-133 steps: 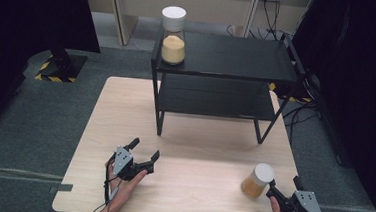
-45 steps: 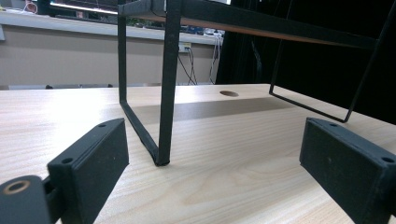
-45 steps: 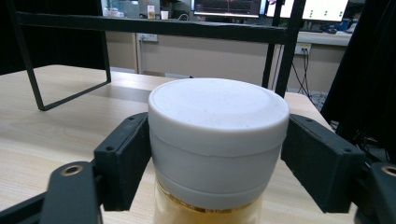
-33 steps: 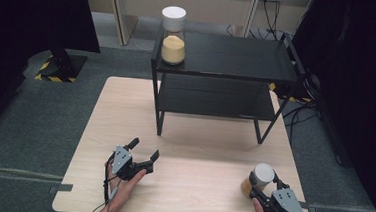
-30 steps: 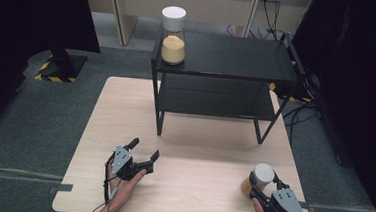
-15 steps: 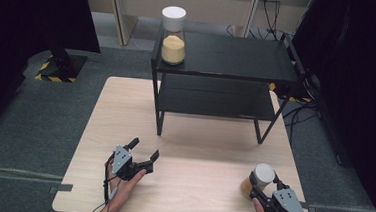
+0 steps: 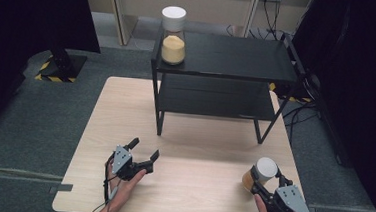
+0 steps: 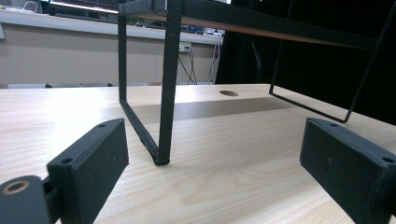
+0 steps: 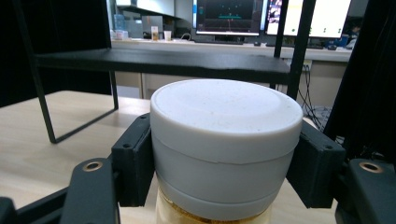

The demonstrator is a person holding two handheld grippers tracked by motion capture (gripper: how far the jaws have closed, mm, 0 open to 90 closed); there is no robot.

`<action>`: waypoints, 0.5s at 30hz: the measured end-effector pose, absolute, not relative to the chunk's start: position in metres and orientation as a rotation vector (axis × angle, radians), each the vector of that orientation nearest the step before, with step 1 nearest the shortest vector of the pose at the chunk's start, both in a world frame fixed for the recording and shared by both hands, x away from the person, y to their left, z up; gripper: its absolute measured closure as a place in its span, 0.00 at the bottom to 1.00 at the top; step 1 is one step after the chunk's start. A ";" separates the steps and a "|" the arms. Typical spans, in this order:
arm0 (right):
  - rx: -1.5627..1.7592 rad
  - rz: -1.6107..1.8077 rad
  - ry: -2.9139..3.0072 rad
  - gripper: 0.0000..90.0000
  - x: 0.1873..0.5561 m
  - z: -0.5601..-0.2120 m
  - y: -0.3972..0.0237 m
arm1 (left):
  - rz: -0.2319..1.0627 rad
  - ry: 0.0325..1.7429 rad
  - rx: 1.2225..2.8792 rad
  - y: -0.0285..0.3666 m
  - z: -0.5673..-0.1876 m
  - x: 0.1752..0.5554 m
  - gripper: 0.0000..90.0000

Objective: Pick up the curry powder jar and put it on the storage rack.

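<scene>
Left gripper (image 7: pixel 143 152) sits lower left of the high view, resting on the table (image 7: pixel 195 186), jaws spread wide with nothing between them. In the left gripper view the bare wood and the near leg of the black shelf rack (image 8: pixel 167 84) show between the pads; it is idle and well apart from the work.

Centre, upper part of the high view: shelf rack (image 7: pixel 223 68) stands on the far half of the table, two tiers. A second jar (image 7: pixel 173 35), taller, white lid, yellow fill, stands at the left end of the top tier.

Lower right of the high view: right gripper (image 7: pixel 266 180) is clamped on the jar (image 7: pixel 260 173), which stands on the table near the right front corner. In the right gripper view both pads (image 9: pixel 133 158) press the white lid (image 9: pixel 226 140) from either side, glass and yellow contents just below.

Handling, my read: glass body is rigid, smooth, breakable; granular fill makes it moderately heavy and bottom-weighted. Grip is on the lid, not the body, so if the lid is only pushed on, it could pull off under load. Lid plastic looks matte, decent friction. Keep it upright, no jerks.

Obstacles: rack's top-tier edge and right front leg lie between the jar and the shelves; lower tier has little headroom. Other jar is clear at far left.
</scene>
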State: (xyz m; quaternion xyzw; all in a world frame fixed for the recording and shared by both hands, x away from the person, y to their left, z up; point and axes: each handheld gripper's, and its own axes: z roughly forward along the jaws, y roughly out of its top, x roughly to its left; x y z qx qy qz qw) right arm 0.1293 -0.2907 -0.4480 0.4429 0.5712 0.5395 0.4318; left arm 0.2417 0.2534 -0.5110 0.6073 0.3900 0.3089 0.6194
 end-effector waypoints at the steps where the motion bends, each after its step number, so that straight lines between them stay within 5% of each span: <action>1: 1.099 1.348 1.420 0.38 0.130 -0.447 -0.290 | 0.710 0.897 1.396 0.254 -0.511 0.242 0.08; 15: 1.058 1.382 1.359 0.38 0.136 -0.428 -0.288 | 0.707 0.902 1.393 0.254 -0.511 0.242 0.08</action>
